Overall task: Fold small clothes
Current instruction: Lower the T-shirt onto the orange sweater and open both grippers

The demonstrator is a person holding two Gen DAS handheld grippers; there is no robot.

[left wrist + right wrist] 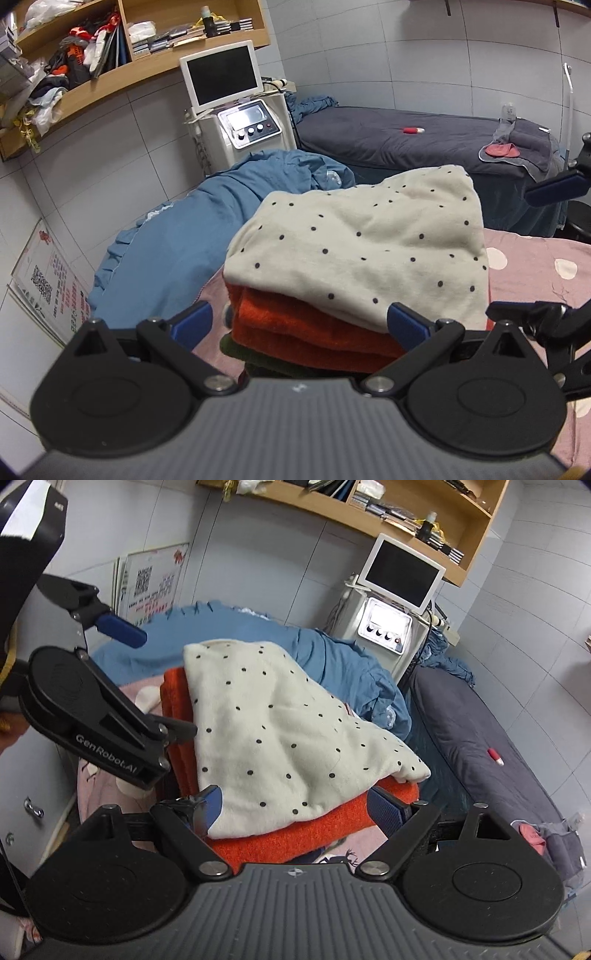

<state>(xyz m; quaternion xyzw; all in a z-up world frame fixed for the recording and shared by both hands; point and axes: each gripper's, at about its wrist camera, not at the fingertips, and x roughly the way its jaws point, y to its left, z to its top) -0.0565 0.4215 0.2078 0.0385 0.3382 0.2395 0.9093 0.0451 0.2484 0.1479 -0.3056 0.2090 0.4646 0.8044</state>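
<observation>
Left gripper (299, 325): jaws apart, holding nothing, straddling the near edge of the stack, level with the orange layer. Right gripper (293, 806): jaws apart, likewise empty, set against the stack's near edge from the other side; its left finger touches or just overlaps the hem of the dotted cloth (273, 734), contact not certain.

The dotted cloth lies folded on top of the orange garment (310, 328), with a dark green piece (243, 354) beneath. The stack rests on the pink sheet (532, 273). A blue quilt (192, 236) is bunched just behind; a machine with a screen (236, 107) stands by the wall.

Assessment: the fold on the dotted cloth appears finished and the piece placed. One corner overhangs the orange layer on the right side. The next move likely calls for squaring that corner, or withdrawing both grippers without dragging the hem.
</observation>
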